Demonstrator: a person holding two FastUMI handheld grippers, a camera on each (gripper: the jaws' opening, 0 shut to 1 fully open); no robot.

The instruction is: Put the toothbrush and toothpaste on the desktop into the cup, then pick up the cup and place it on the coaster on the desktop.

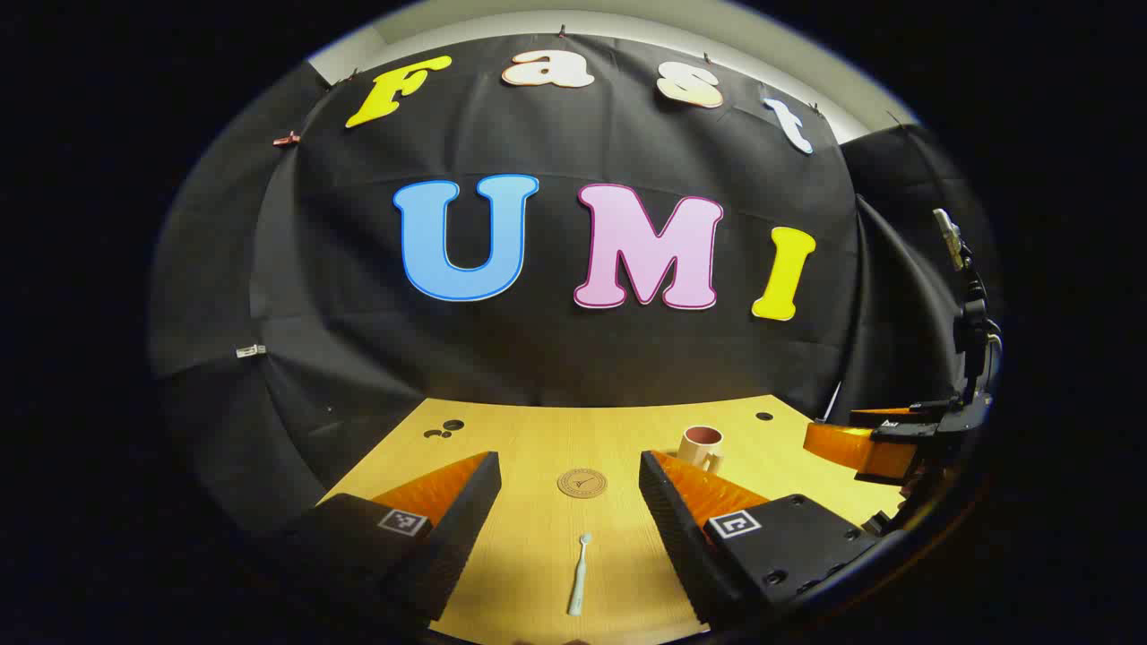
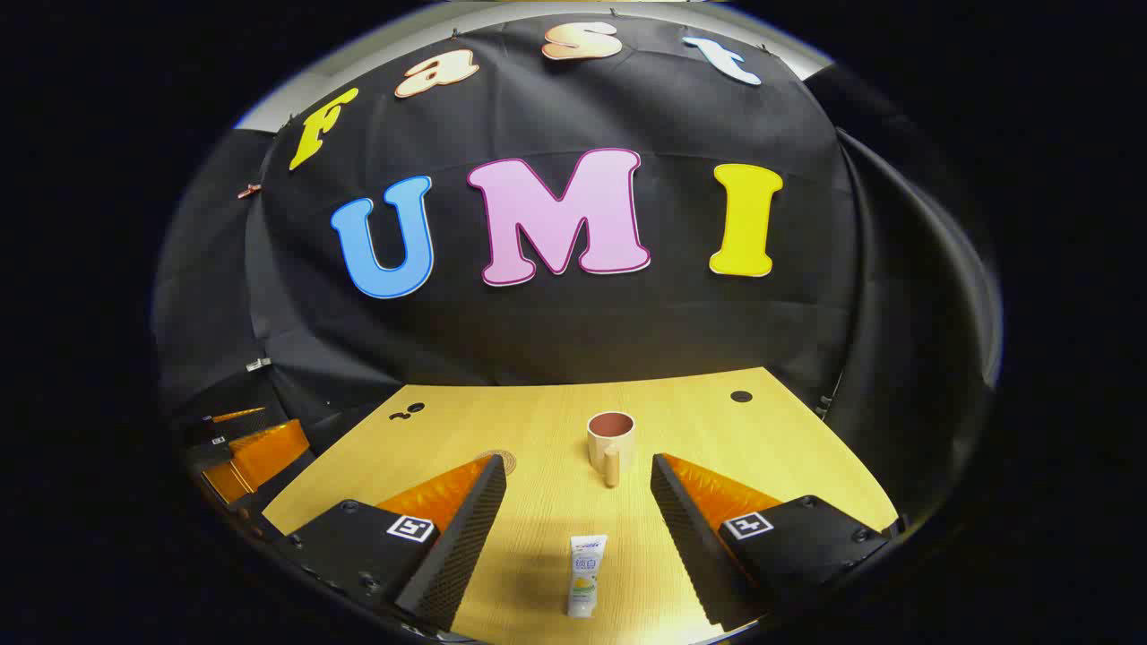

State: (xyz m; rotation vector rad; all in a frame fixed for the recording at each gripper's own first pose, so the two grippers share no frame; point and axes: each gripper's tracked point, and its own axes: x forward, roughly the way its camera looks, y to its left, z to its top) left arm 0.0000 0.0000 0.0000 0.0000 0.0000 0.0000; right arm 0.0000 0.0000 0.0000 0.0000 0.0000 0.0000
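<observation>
Wooden desktop point(image 1: 538, 537) under both; left tool point(image 1: 569, 488) wide above toothbrush point(image 1: 579, 575); right tool point(image 2: 578, 488) wide above toothpaste point(image 2: 585, 575)

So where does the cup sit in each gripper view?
Left gripper view: cup right of centre, just past the right finger's tip, beyond the coaster.
Right gripper view: cup near centre, handle toward the camera, beyond the toothpaste.
Shared landmark: the coaster, left of the cup in both.
</observation>
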